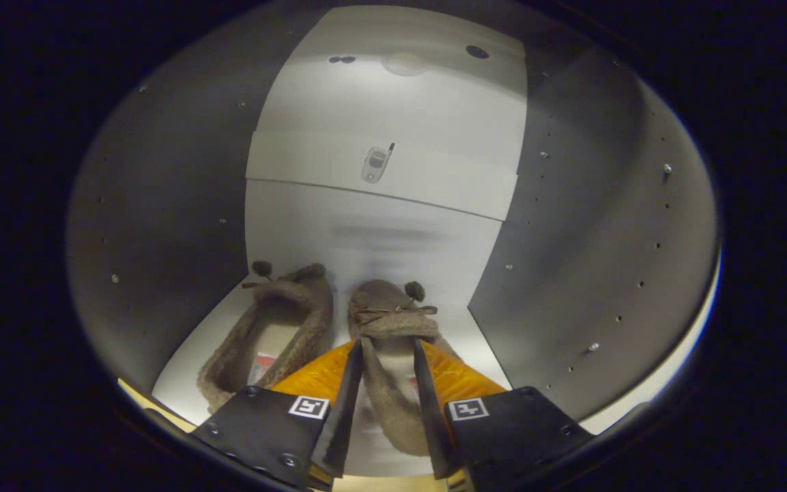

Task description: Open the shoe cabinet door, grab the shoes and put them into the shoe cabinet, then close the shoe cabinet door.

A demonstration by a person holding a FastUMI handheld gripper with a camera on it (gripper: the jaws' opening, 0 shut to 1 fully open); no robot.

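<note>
Two brown fuzzy shoes with pompoms lie side by side on the white floor (195,369) of the shoe cabinet, toes toward the back wall. The left shoe (277,328) rests free, just left of my fingers. The right shoe (390,311) lies under my gripper (388,352). The gripper's two fingers close on this shoe's fuzzy side wall, which fills the gap between them. The shoe's heel end is partly hidden behind the finger bodies.
The grey left wall (161,225) and the grey right wall (591,239), both dotted with peg holes, close in on either side. A white shelf (434,181) spans the cabinet above the shoes, against the white back wall (380,253). The cabinet's front edge (646,389) shows pale at lower right.
</note>
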